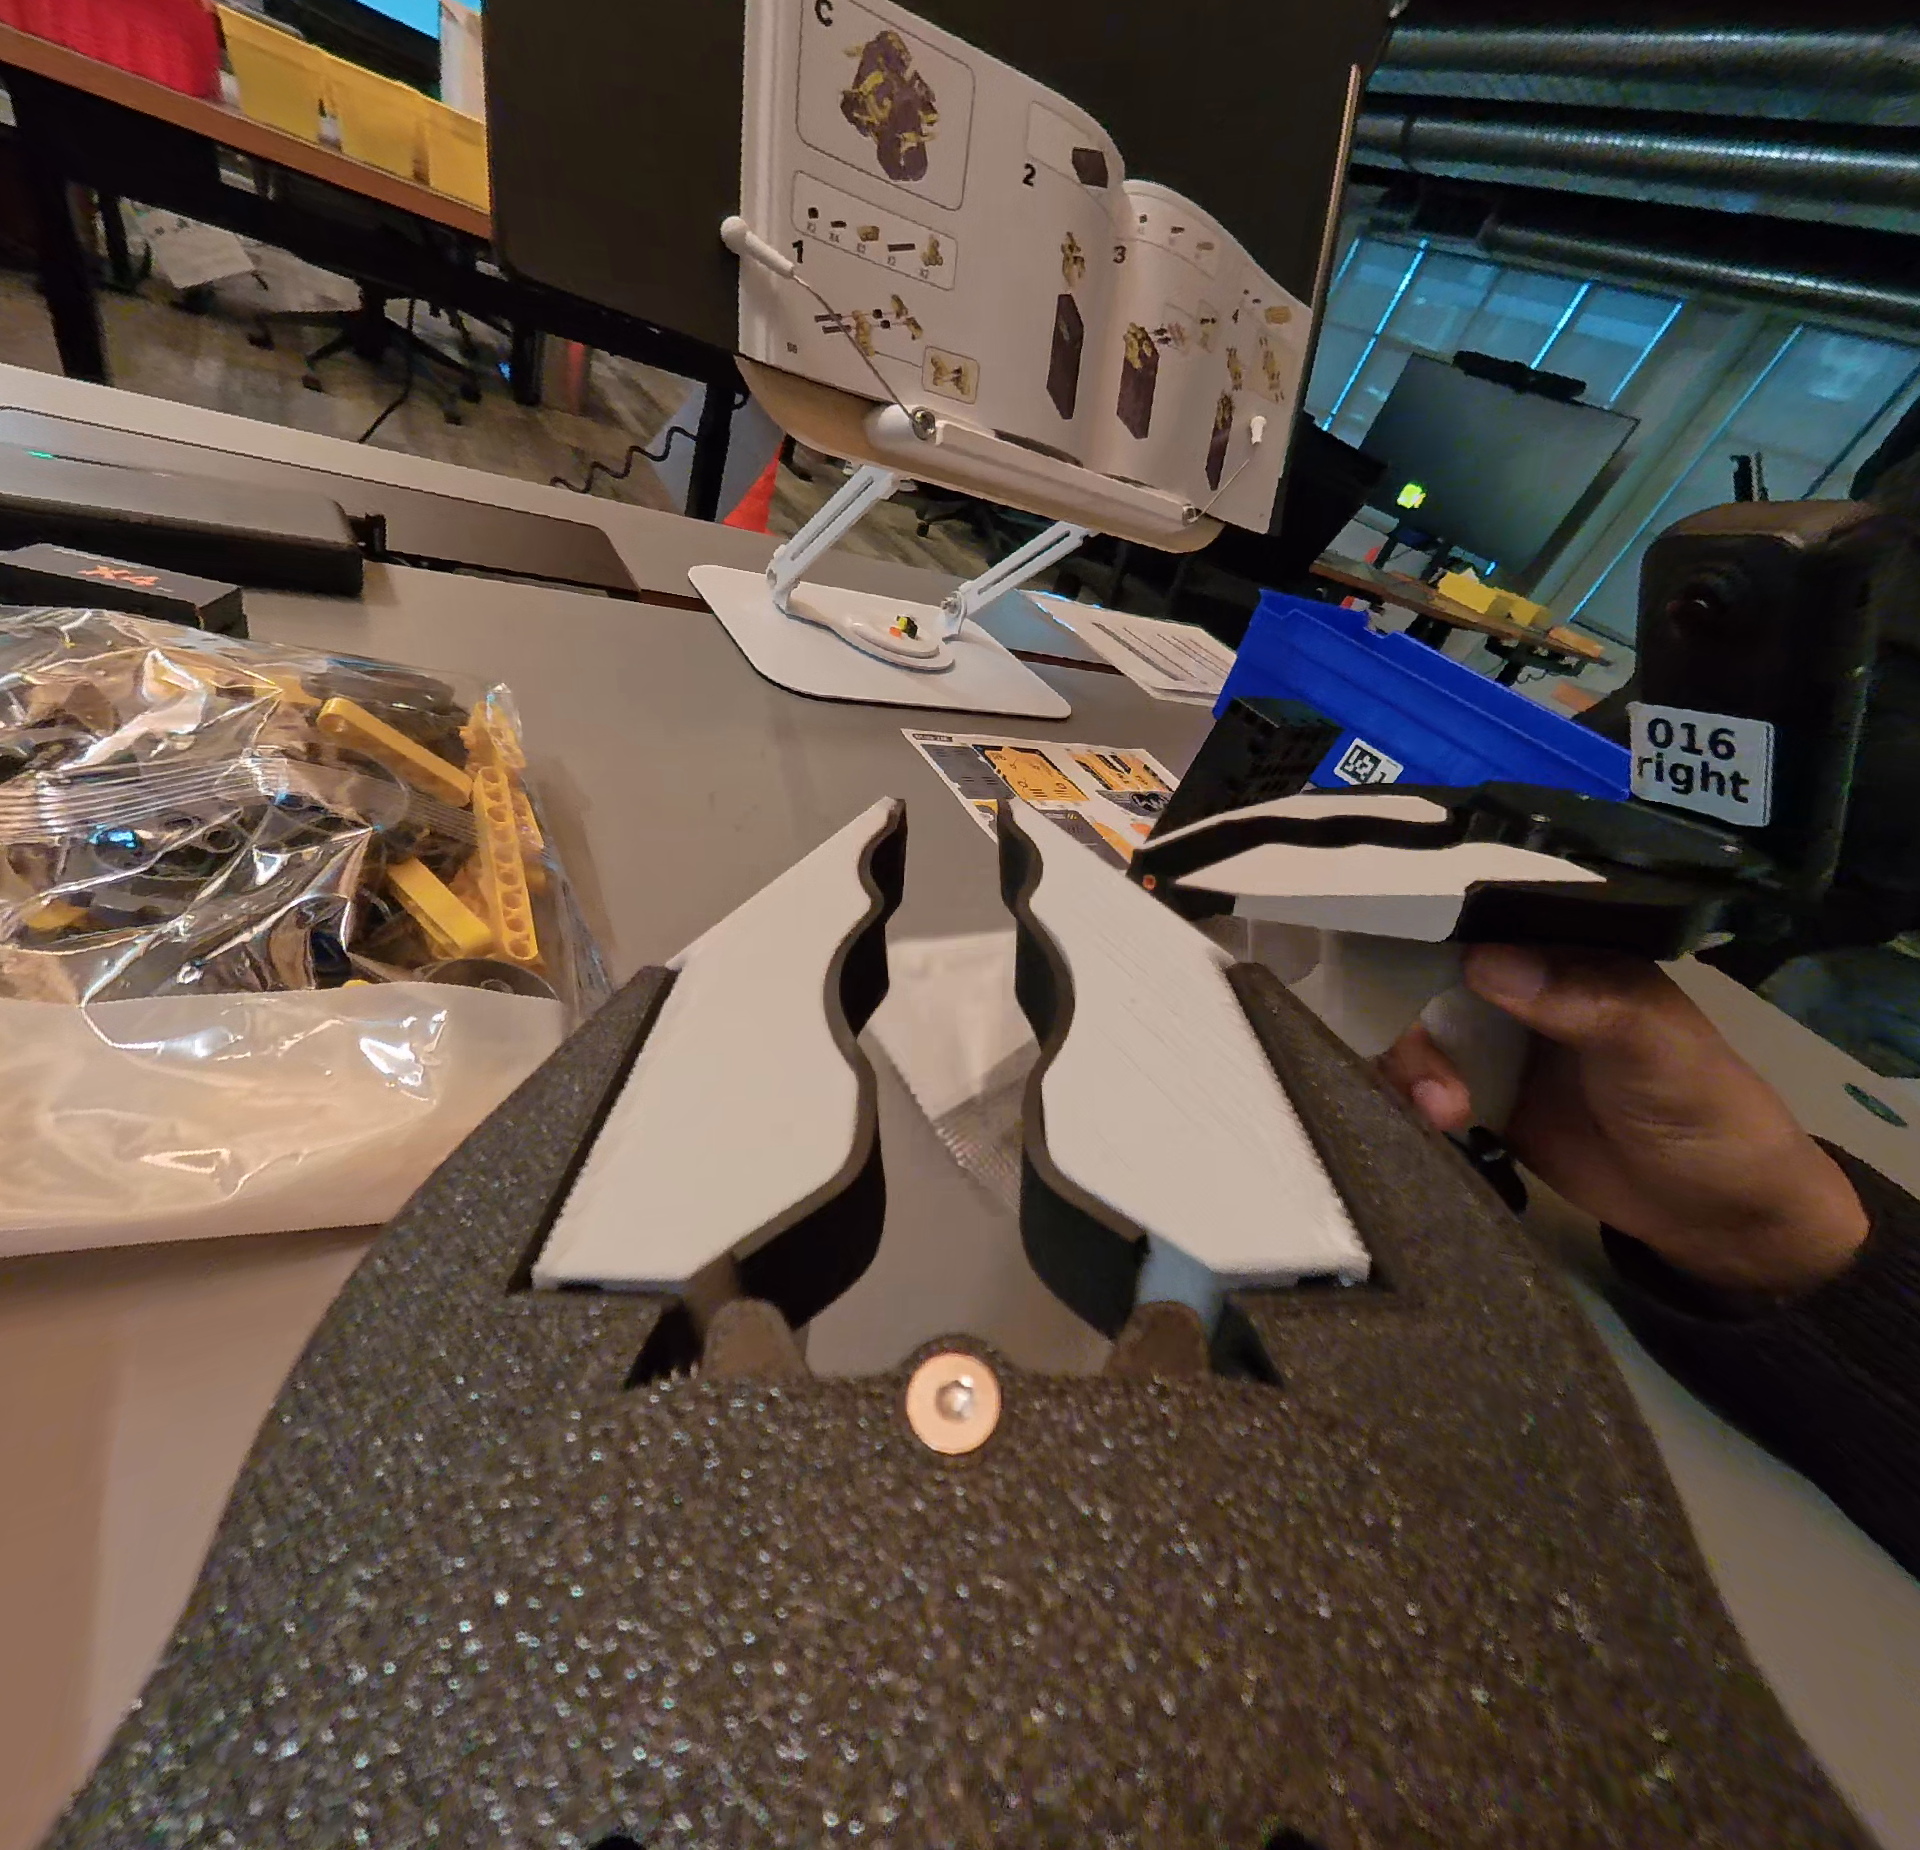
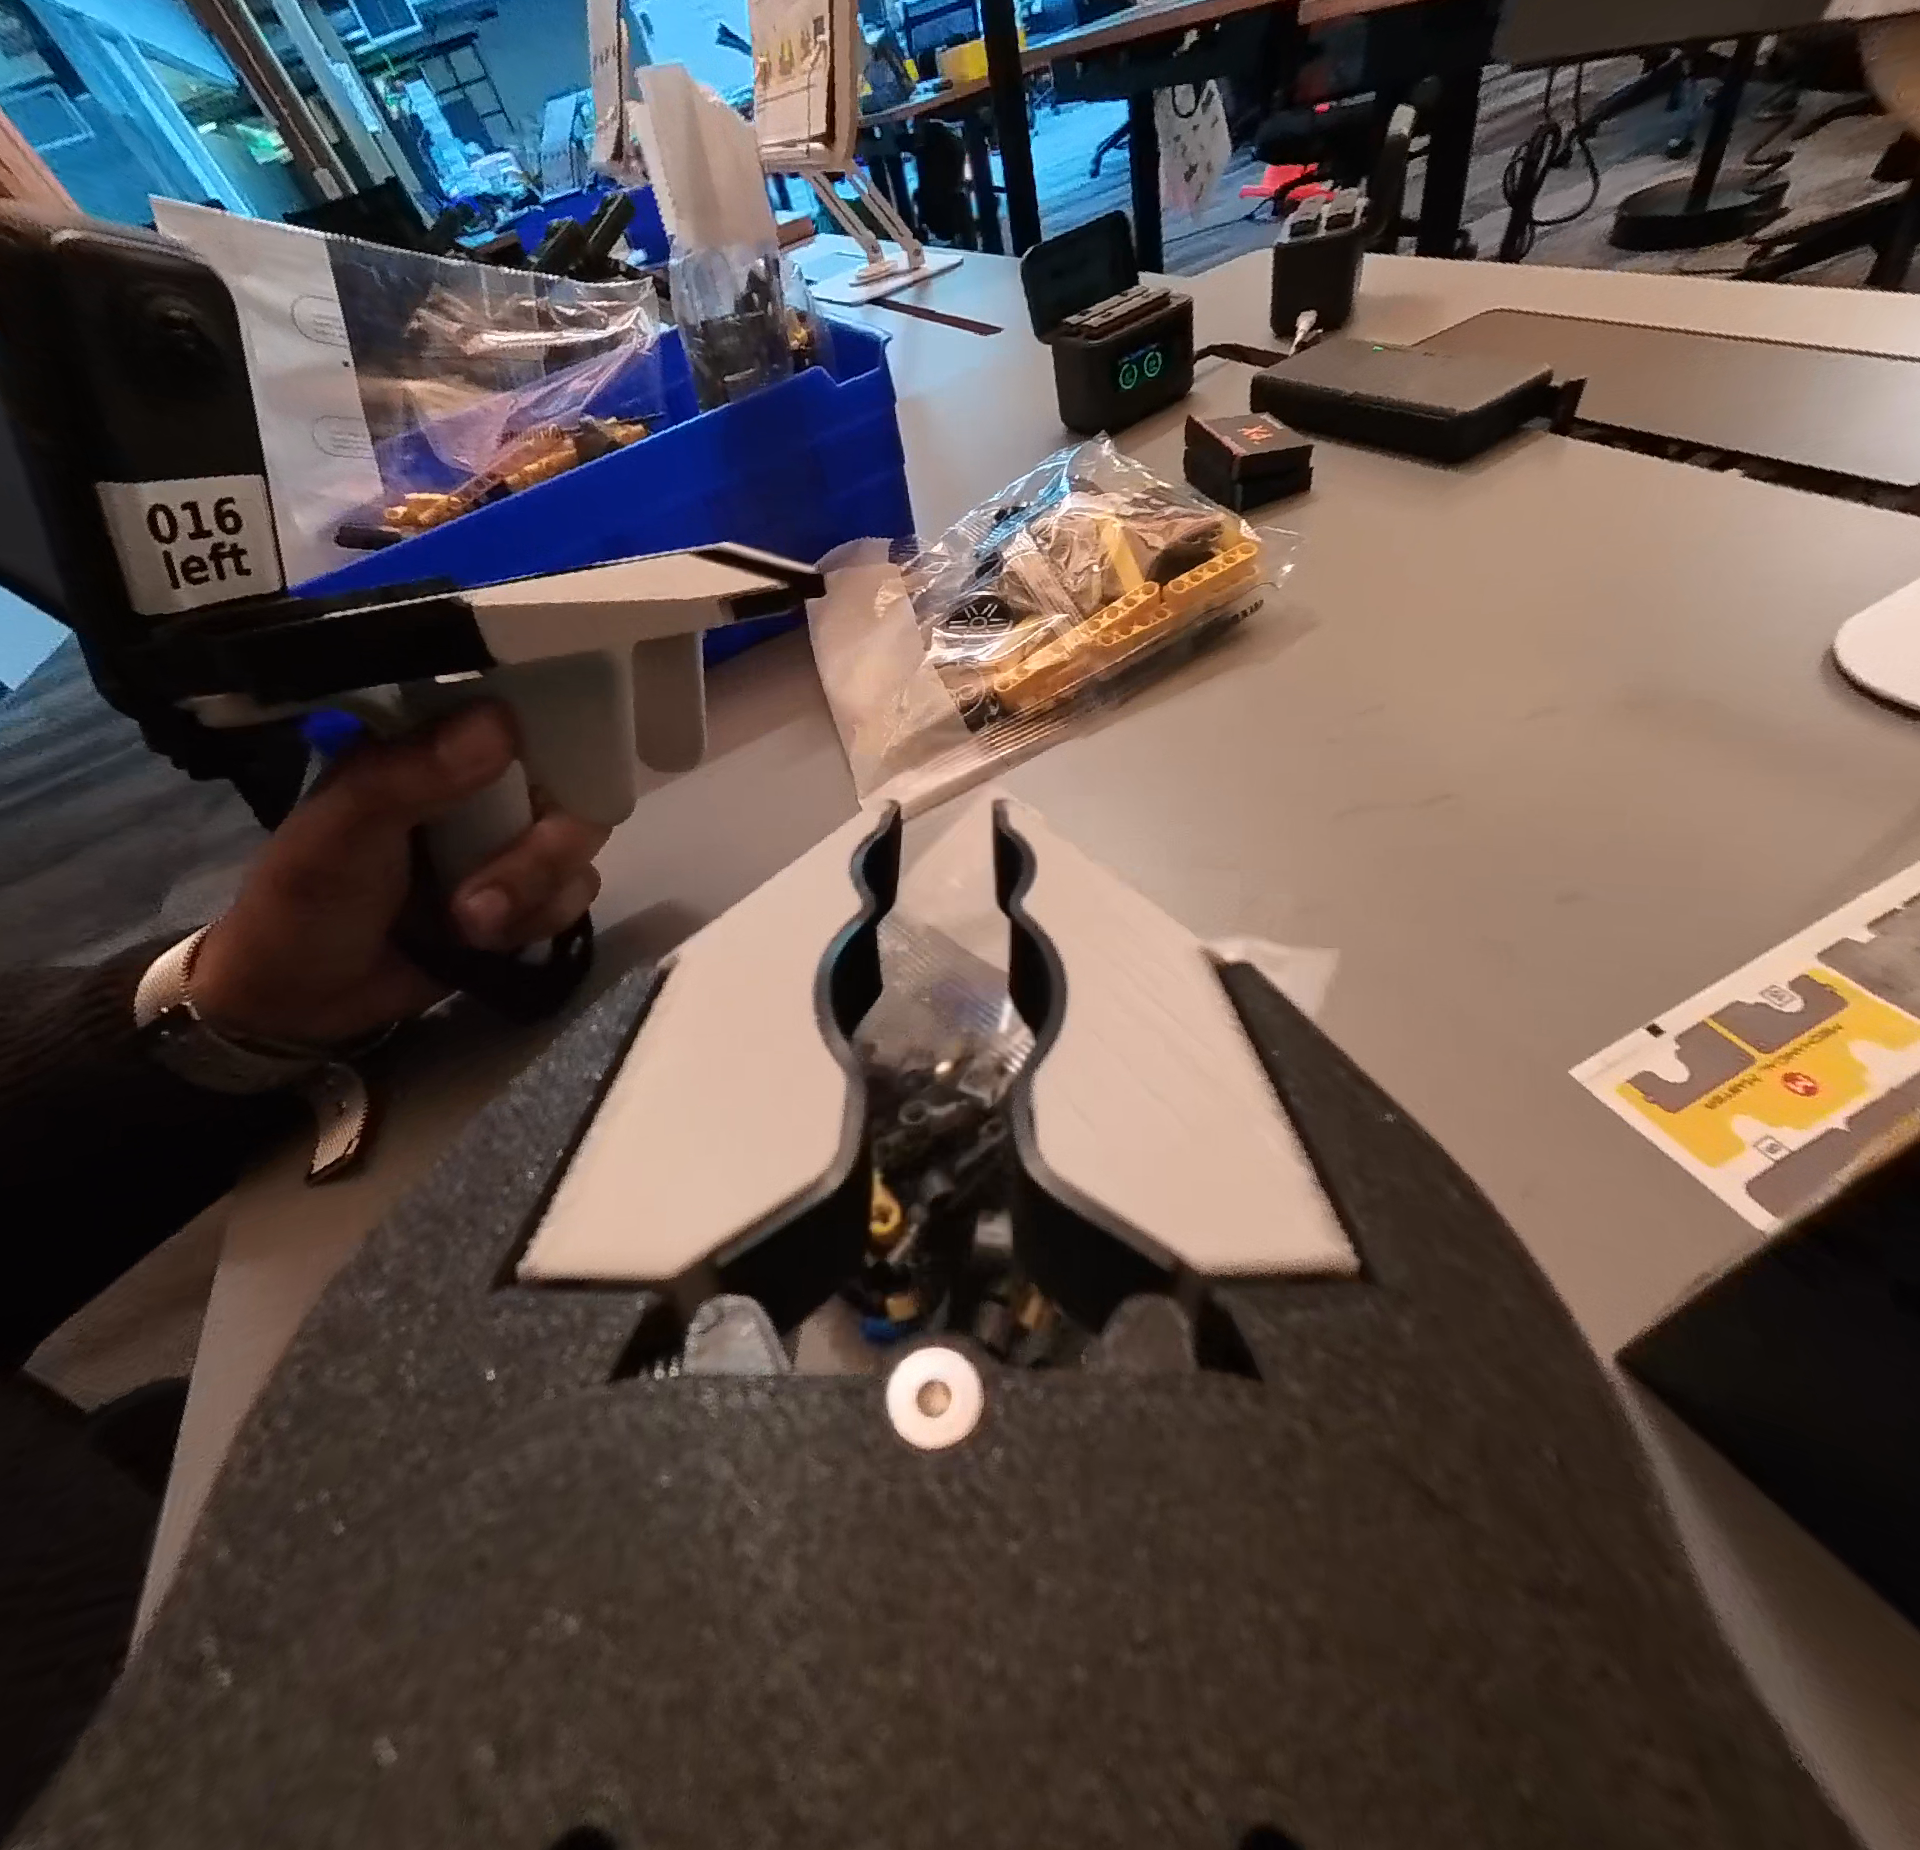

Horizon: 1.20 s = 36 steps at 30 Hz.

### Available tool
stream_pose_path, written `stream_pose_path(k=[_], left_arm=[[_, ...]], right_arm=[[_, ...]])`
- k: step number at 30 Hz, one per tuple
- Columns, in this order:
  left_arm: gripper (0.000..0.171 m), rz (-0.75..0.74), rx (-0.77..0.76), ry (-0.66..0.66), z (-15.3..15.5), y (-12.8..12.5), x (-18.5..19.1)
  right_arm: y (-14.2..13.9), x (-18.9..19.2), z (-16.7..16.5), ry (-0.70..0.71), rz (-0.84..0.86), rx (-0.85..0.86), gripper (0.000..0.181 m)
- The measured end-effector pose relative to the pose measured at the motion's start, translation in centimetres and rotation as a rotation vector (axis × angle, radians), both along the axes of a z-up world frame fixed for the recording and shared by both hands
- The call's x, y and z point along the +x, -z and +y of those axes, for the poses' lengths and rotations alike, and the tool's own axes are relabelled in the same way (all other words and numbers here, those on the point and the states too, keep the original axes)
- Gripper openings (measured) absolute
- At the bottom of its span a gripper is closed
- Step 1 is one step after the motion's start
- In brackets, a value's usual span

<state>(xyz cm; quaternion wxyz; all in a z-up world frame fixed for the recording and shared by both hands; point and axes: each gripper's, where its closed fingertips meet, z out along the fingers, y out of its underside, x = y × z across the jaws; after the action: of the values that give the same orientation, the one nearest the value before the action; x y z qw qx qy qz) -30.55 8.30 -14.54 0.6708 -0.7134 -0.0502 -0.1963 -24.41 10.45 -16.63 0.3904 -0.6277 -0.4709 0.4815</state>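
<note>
Your right claw (image 2: 945,824) hovers with its fingers slightly apart above a small clear bag of dark parts (image 2: 935,1094), the bag directly beneath. Your left claw (image 1: 951,824), also apart and empty, faces the sticker sheet (image 1: 1049,782); the larger parts bag (image 1: 260,813) lies left on the desk (image 1: 727,720).

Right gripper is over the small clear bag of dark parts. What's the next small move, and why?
Probably lower the right gripper slightly so its fingers straddle the small clear plastic bag of dark parts: the fingers stand apart, the bag shows through their gap, and nothing looks pinched yet.
</note>
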Motion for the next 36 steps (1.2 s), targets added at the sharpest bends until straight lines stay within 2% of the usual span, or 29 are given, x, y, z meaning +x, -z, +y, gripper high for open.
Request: stream_pose_path(k=[16, 36], left_arm=[[0.017, -0.014, -0.005, 0.013, 0.0, 0.1, 0.1], [0.016, -0.045, -0.007, 0.024, -0.1, 0.1, 0.1]], right_arm=[[-1.3, 1.0, 1.6, 0.062, 0.061, -0.034, 0.018], [-1.1, 0.1, -0.7, -0.002, 0.006, 0.054, 0.018]])
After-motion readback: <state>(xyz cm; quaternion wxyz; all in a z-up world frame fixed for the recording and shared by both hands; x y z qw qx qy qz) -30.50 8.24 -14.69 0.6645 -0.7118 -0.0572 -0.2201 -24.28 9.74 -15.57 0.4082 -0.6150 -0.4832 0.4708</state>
